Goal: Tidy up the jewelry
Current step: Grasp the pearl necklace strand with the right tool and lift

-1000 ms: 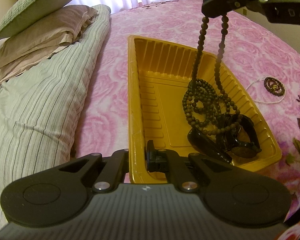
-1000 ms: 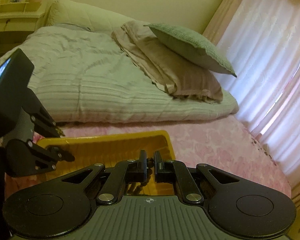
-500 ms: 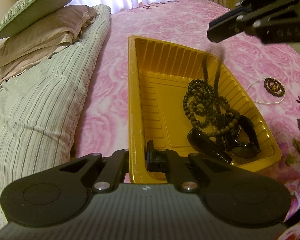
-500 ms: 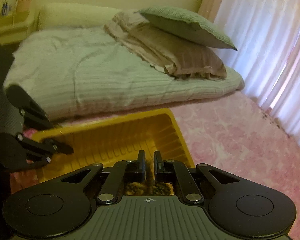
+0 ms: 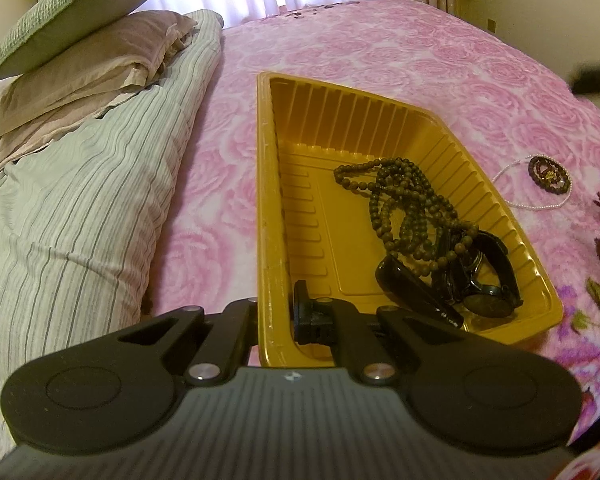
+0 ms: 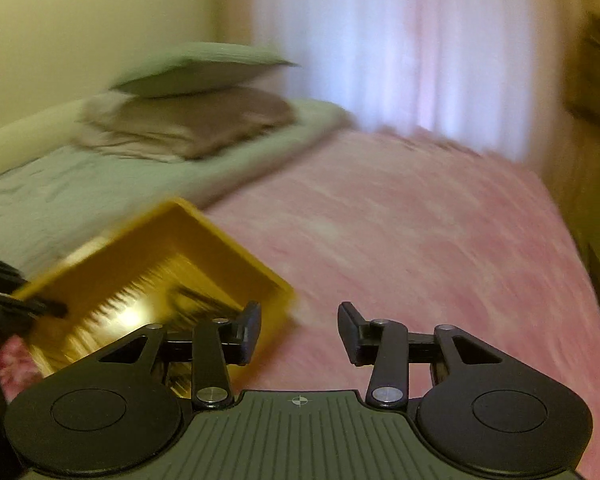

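A yellow ribbed tray (image 5: 268,184) lies on the pink bedspread. In it a long string of dark brown beads (image 5: 404,208) is piled over dark watches (image 5: 480,280). My left gripper (image 5: 276,312) is shut on the tray's near wall at its corner. A dark beaded bracelet (image 5: 550,174) and a thin pearl strand (image 5: 536,205) lie on the bedspread right of the tray. In the blurred right wrist view my right gripper (image 6: 300,332) hangs beside the tray (image 6: 228,240), jaws opening, nothing between them. Its blurred dark shape (image 5: 592,76) shows at the right edge of the left wrist view.
A striped green-grey duvet (image 5: 72,208) lies left of the tray, with a brownish pillow (image 5: 84,68) and a green cushion (image 5: 68,12) stacked at its head. Sheer curtains (image 6: 400,52) hang beyond the bed. Pink bedspread (image 6: 420,248) stretches to the right of the tray.
The brown bead string, which hung from my right gripper over the tray, now lies wholly in the tray. The right gripper has let go, opened and swung away right. The left gripper kept still.
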Action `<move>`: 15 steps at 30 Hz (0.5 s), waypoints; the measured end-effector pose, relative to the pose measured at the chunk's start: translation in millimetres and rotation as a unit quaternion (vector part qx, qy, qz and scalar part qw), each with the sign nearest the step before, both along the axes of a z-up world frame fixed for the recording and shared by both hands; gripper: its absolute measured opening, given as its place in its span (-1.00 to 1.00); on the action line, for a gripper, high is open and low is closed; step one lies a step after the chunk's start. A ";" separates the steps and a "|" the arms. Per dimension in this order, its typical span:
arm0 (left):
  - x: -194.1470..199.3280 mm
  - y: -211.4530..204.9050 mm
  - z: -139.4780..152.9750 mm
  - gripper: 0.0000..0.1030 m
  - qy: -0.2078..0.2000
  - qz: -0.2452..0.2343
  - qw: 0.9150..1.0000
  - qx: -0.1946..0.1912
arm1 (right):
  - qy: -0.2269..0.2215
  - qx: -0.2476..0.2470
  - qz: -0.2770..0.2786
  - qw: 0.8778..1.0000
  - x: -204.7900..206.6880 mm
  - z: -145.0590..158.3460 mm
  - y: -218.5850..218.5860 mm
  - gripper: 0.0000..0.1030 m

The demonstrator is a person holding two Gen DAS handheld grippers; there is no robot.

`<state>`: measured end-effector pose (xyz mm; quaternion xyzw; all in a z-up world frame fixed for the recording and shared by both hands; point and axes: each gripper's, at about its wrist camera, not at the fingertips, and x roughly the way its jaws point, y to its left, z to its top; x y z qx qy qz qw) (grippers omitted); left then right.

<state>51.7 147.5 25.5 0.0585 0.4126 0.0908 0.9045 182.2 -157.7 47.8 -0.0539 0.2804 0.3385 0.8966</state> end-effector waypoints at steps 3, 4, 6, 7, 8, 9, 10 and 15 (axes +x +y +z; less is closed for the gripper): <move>-0.4 -0.2 0.5 -0.96 -0.001 0.001 1.000 0.000 | 0.037 0.002 -0.069 0.997 -3.7 -28.9 -37.4 -0.16; -0.4 -0.4 0.6 -0.96 -0.001 0.001 1.000 0.001 | 0.053 0.003 -0.089 0.995 -5.2 -38.4 -47.6 -0.16; -0.3 -0.1 0.4 -0.96 0.000 0.000 1.000 0.001 | 0.073 0.007 -0.114 0.991 -7.9 -53.2 -62.7 -0.16; -0.3 0.2 0.9 -0.96 0.000 0.000 1.000 0.001 | 0.081 0.009 -0.123 0.989 -9.2 -59.1 -68.2 -0.16; -0.2 0.5 1.2 -0.96 0.000 0.000 1.000 0.002 | 0.088 0.011 -0.130 0.988 -11.5 -64.1 -71.9 -0.16; -0.1 0.8 1.6 -0.96 0.001 0.000 1.000 0.002 | 0.092 0.013 -0.133 0.987 -12.8 -67.5 -74.1 -0.16; 0.0 1.0 1.8 -0.96 0.001 -0.001 1.000 0.003 | 0.095 0.014 -0.135 0.986 -13.8 -70.6 -75.8 -0.16; 0.2 -0.8 2.1 -0.96 0.002 -0.001 1.000 0.008 | 0.095 0.015 -0.136 0.986 -9.0 -74.2 -78.3 -0.17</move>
